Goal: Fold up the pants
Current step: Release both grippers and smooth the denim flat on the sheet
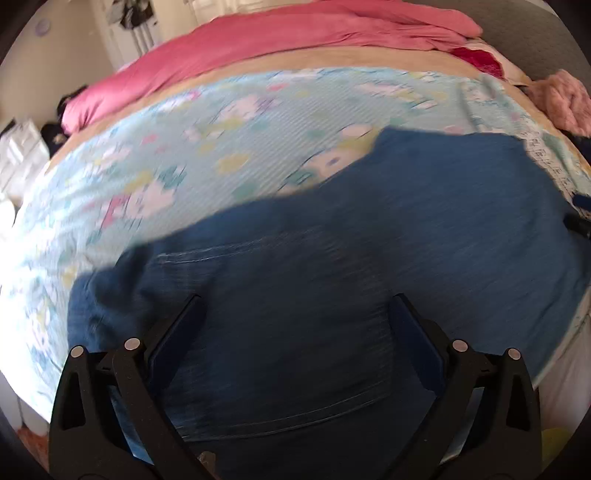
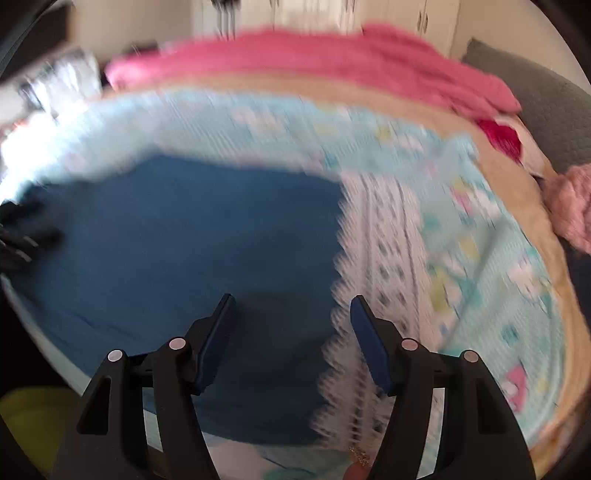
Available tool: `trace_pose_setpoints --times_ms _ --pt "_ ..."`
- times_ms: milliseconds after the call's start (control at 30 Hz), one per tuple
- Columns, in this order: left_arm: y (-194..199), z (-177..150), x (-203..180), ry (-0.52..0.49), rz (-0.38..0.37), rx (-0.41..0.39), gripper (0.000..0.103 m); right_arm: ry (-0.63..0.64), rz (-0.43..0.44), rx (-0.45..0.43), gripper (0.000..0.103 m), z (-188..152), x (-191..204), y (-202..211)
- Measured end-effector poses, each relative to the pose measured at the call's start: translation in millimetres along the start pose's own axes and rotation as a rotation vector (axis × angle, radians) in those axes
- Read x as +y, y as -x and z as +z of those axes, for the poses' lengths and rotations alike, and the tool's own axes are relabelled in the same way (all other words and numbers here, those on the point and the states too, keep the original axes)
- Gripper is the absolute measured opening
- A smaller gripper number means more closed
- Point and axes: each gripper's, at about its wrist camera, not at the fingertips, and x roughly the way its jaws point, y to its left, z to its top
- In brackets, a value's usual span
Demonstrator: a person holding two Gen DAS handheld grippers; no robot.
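Blue denim pants (image 1: 332,258) lie flat on a bed, spread across a light blue patterned cover (image 1: 221,147). In the left wrist view my left gripper (image 1: 295,299) hovers above the pocket end of the pants with its jaws wide apart and nothing between them. The right wrist view shows the same pants (image 2: 177,236) filling the left and centre. My right gripper (image 2: 291,299) stands open over the pants' right edge, apart from the cloth. Both views are blurred by motion.
A pink duvet (image 1: 295,33) lies bunched along the far side of the bed. A white lace strip (image 2: 380,258) runs down beside the pants. A pink fluffy cloth (image 2: 572,206) sits at the right edge. The other gripper's dark shape (image 2: 18,236) shows at far left.
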Motion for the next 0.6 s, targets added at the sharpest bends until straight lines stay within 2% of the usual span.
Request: trace_pose_setpoints --times_ms 100,200,367,467,600 --pt "2 -9 15 0.028 -0.061 -0.02 0.095 -0.075 0.038 0.021 0.063 -10 -21 1" --pt "3 -10 16 0.026 -0.043 -0.02 0.095 -0.097 0.05 0.017 0.063 -20 -30 6" --pt "3 -10 18 0.038 -0.059 -0.024 0.095 -0.098 0.038 -0.001 0.063 -24 -28 6" --pt "10 -10 17 0.05 -0.051 -0.033 0.095 -0.1 0.053 -0.013 0.068 -21 -28 14" --pt "31 -9 17 0.079 -0.083 -0.064 0.094 -0.112 0.066 -0.075 0.075 -18 -27 36"
